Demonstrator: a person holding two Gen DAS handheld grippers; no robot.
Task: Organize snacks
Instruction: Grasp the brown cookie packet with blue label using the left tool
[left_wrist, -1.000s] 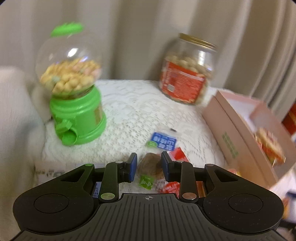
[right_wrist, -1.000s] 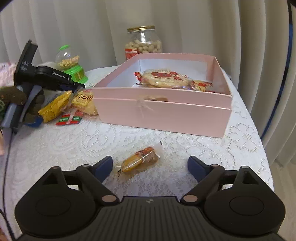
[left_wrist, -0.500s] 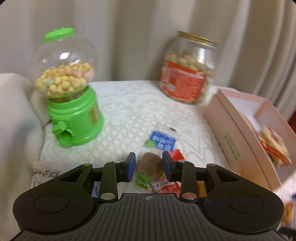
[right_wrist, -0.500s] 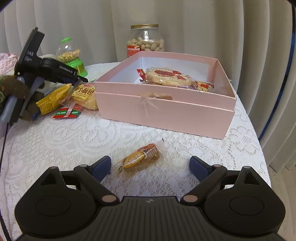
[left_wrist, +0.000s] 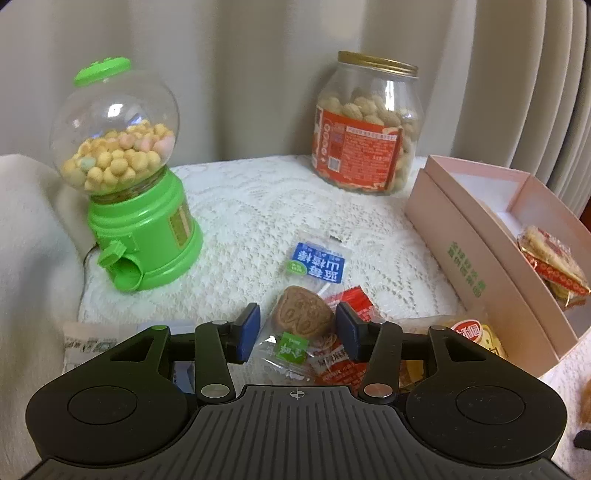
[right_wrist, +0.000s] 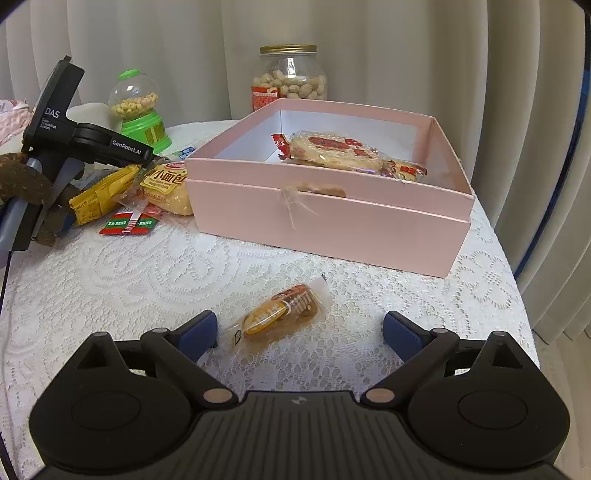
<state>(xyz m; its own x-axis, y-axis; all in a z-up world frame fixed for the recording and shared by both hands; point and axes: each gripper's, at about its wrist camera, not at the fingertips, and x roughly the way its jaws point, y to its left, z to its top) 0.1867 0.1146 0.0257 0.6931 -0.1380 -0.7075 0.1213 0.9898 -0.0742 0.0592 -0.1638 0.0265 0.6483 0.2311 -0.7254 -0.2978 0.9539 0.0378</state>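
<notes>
My left gripper (left_wrist: 298, 330) hovers over a pile of wrapped snacks, its jaws opening. A brown cookie in a clear wrapper (left_wrist: 301, 314) lies between the blue pads (left_wrist: 248, 330), which do not press on it. A blue packet (left_wrist: 317, 262) and a red packet (left_wrist: 354, 299) lie just beyond. My right gripper (right_wrist: 301, 332) stands wide, still opening, over an orange-brown snack pack (right_wrist: 282, 314) that rests on the lace cloth, untouched. The pink box (right_wrist: 332, 221) holds a few wrapped cakes (right_wrist: 332, 151).
A green candy dispenser (left_wrist: 140, 236) and a peanut jar (left_wrist: 364, 125) stand at the back by the curtain. A yellow bar (right_wrist: 99, 192), a bread pack (right_wrist: 166, 184) and a red-green sachet (right_wrist: 129, 223) lie left of the box. The table edge (right_wrist: 517, 280) curves off at right.
The left jaws have spread apart from a narrow gap around the cookie to a much wider one. The right jaws have widened a little. The snack pack has not moved.
</notes>
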